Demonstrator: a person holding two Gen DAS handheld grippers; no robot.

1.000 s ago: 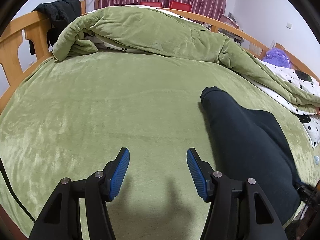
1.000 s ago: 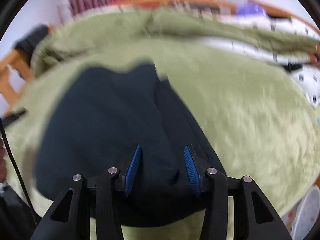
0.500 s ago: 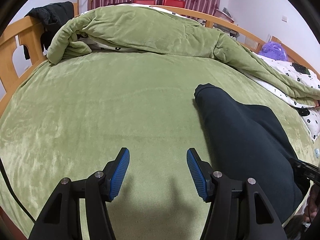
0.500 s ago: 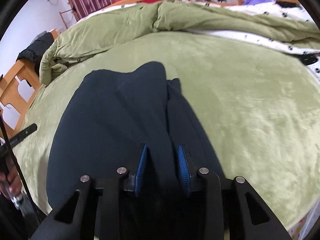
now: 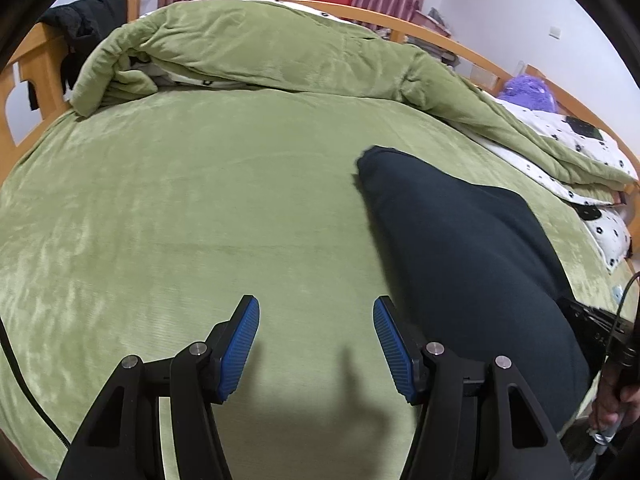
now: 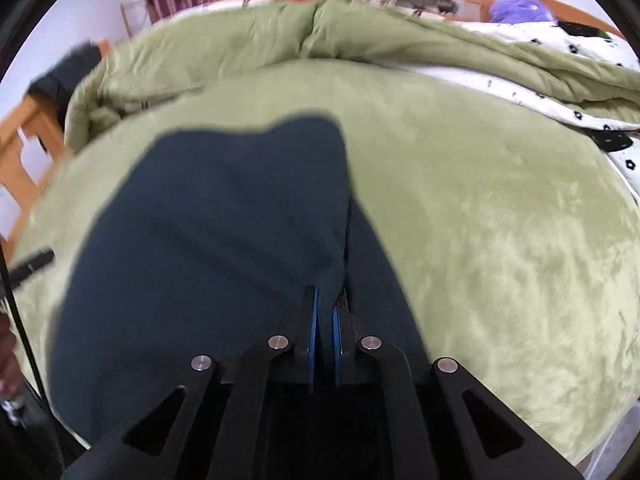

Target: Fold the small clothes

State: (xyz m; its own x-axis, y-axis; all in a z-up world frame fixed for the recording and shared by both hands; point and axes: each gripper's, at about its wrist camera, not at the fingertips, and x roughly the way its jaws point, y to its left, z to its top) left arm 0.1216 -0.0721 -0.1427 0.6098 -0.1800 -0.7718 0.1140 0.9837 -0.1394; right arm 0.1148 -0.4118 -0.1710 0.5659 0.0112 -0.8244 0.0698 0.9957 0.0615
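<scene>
A dark navy garment (image 6: 224,240) lies flat on the green bed cover (image 6: 500,216), reaching from the near edge toward the middle of the bed. My right gripper (image 6: 325,304) is shut on a fold of this garment near its close edge, and the blue pads pinch the cloth. In the left wrist view the same garment (image 5: 460,240) lies to the right. My left gripper (image 5: 316,320) hovers open over bare green cover just left of it, with nothing between its fingers.
A bunched green duvet (image 5: 260,48) with white patterned bedding (image 5: 576,148) fills the far side. A wooden bed frame (image 5: 28,80) with a black jacket (image 5: 84,16) stands at the left. A hand (image 5: 612,396) holding the other gripper shows at the lower right.
The right gripper's jaws have closed from apart onto a fold of the navy garment. The left gripper has drifted slightly over the cover and stays open.
</scene>
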